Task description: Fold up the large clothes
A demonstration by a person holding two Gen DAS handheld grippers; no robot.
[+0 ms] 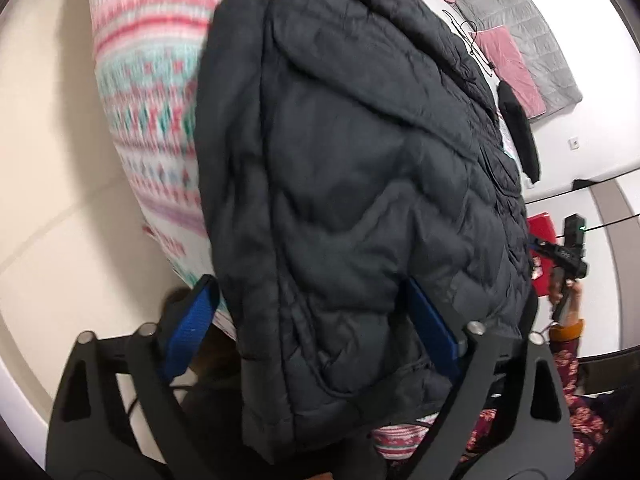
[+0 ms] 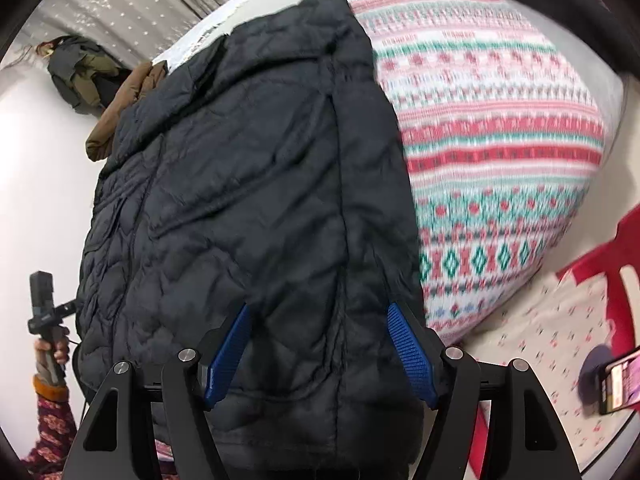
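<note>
A black quilted puffer jacket (image 1: pixel 360 184) lies on a bed with a pink, red and teal patterned cover (image 1: pixel 148 92). It also fills the middle of the right wrist view (image 2: pixel 248 184). My left gripper (image 1: pixel 316 296) is open, its blue fingers (image 1: pixel 192 320) standing wide on either side of the jacket's near edge. My right gripper (image 2: pixel 320 316) is open too, its blue fingers (image 2: pixel 408 352) straddling the jacket's near hem. The jacket edge lies between the jaws in both views, not pinched.
The patterned cover (image 2: pixel 500 152) spreads right of the jacket. A brown garment (image 2: pixel 124 112) lies at the jacket's far left. A phone (image 2: pixel 620 380) and a red item (image 2: pixel 616 280) lie at the right. A black garment (image 1: pixel 518 132), pink cloths (image 1: pixel 516 68) and grey blanket (image 1: pixel 532 24) lie beyond.
</note>
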